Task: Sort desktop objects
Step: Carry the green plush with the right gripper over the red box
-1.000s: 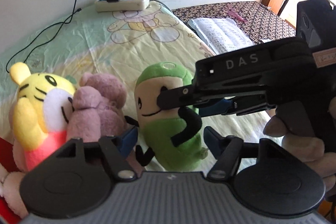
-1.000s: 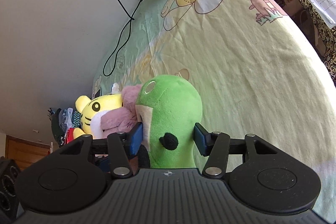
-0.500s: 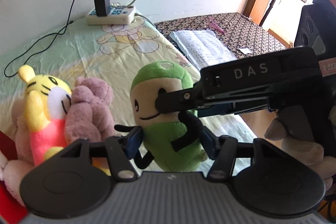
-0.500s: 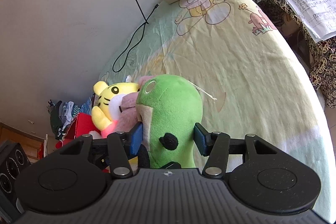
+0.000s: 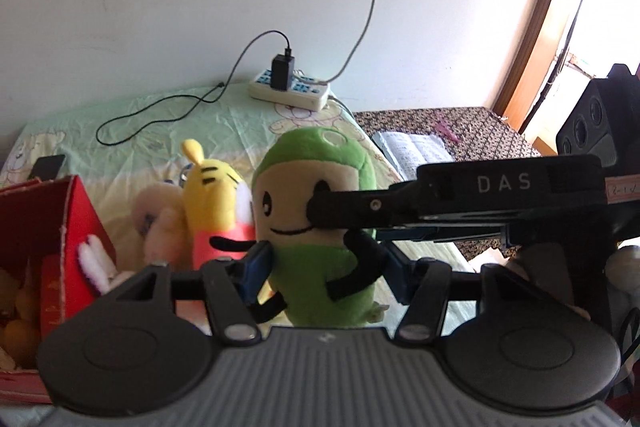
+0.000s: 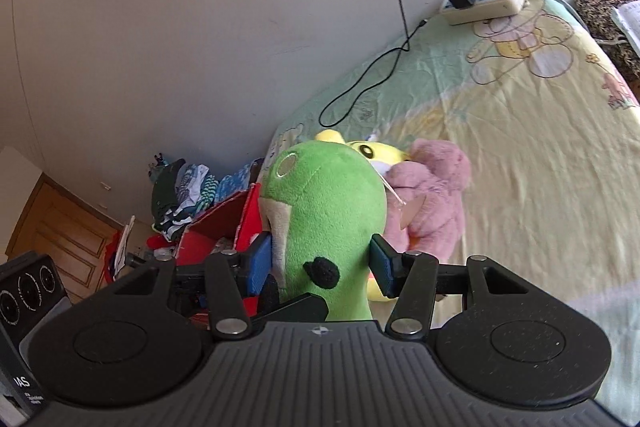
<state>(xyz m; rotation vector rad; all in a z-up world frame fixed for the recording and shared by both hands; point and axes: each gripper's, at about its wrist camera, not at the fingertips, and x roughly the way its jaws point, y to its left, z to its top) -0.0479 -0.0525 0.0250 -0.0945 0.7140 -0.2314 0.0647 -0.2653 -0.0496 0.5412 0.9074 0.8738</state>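
Note:
A green plush toy point(image 5: 316, 227) with a cream face and black limbs is held upright above the bed. My left gripper point(image 5: 324, 267) is shut on its body. My right gripper point(image 6: 318, 263) is shut on its head from the side, and its black fingers point(image 5: 360, 211) cross the toy's face in the left wrist view. The toy also shows in the right wrist view point(image 6: 324, 211). A yellow tiger plush point(image 5: 216, 195) and a pink plush point(image 6: 432, 195) lie on the sheet behind. A red box point(image 5: 48, 227) with toys inside stands at the left.
A white power strip point(image 5: 290, 93) with a black charger and cable sits at the wall. A phone point(image 5: 48, 165) lies on the sheet. An open book point(image 5: 412, 149) rests on a patterned surface at the right. Clothes point(image 6: 184, 187) are piled beyond the box.
Both grippers have lifted the green plush and carried it left toward the red box. The tiger and pink plush stay on the sheet.

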